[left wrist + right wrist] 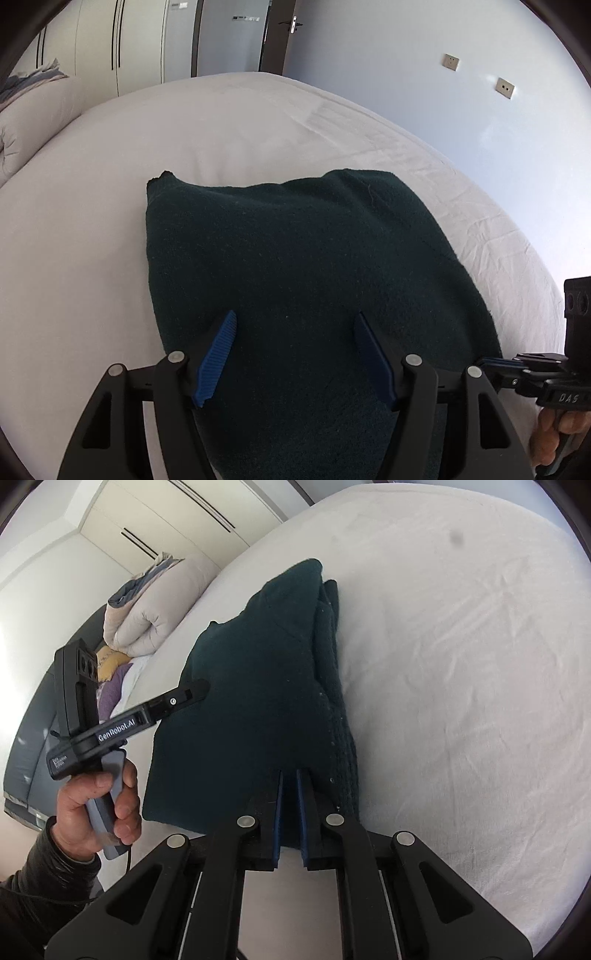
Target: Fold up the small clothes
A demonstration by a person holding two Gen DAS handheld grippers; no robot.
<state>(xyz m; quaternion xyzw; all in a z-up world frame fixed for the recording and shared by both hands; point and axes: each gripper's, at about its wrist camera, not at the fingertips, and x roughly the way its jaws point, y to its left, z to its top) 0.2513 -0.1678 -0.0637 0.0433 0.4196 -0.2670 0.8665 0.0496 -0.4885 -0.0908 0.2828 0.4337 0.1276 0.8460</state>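
Nearest to us in the right wrist view, the right gripper [290,797] has its blue pads drawn close together, jaws clenched on the near edge of the dark green knitted garment [255,701], a thin strip of the fabric pinched between them. The tool slants down toward the bed [461,701]. The garment lies folded on the white sheet, its layered side edges stacked along the right of the pile.

In the left wrist view, our left gripper [295,354] points down at a slant over the same garment [295,251], jaws released and standing wide apart, with only the cloth's flat surface below them; we cannot tell whether the tips touch the fabric. From the right wrist view we see the left hand [99,805] wrapped around the gripper's grey handle, fingers curled, a dark sleeve [48,878] at the wrist, the tool angled toward the garment's left side.

A rolled duvet [147,613] sits at the far end of the bed, near pale wardrobe doors [140,37].
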